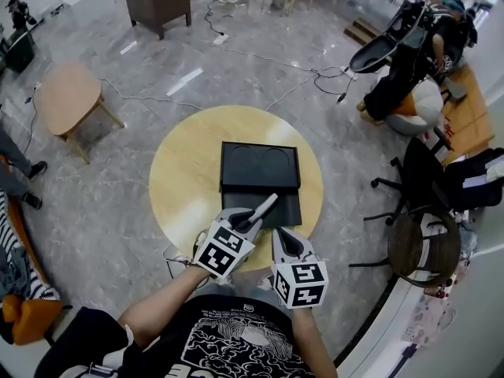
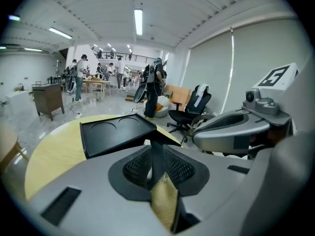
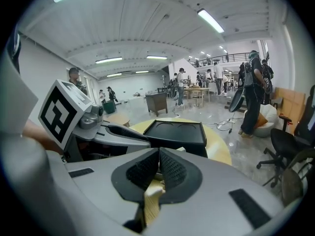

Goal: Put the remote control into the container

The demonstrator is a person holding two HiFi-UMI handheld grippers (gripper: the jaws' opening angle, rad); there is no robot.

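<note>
The left tongs [image 1: 250,220] are clenched on the remote control [image 1: 265,208], which hangs above the near rim of the black container [image 1: 260,166] on the round table [image 1: 185,179]. The remote is not yet inside. The grip sits toward one end, so most of the remote juts out to the far right. That overhang is the main risk, since a knock or quick tilt could make it swivel between the pads or slip out onto the table. If carried in too low, its free tip could also catch the container's near wall and shove the container away. From the left gripper view the remote shows only as a thin dark edge [image 2: 156,156], so how much pad bears on it is probably little, though hard to judge.

The left forearm comes in from the near left, with the tongs sloping downward and rolled. The right tongs [image 1: 285,242] are closed on nothing, just right of the left ones at the table's near edge, pointing downward toward the container.
</note>
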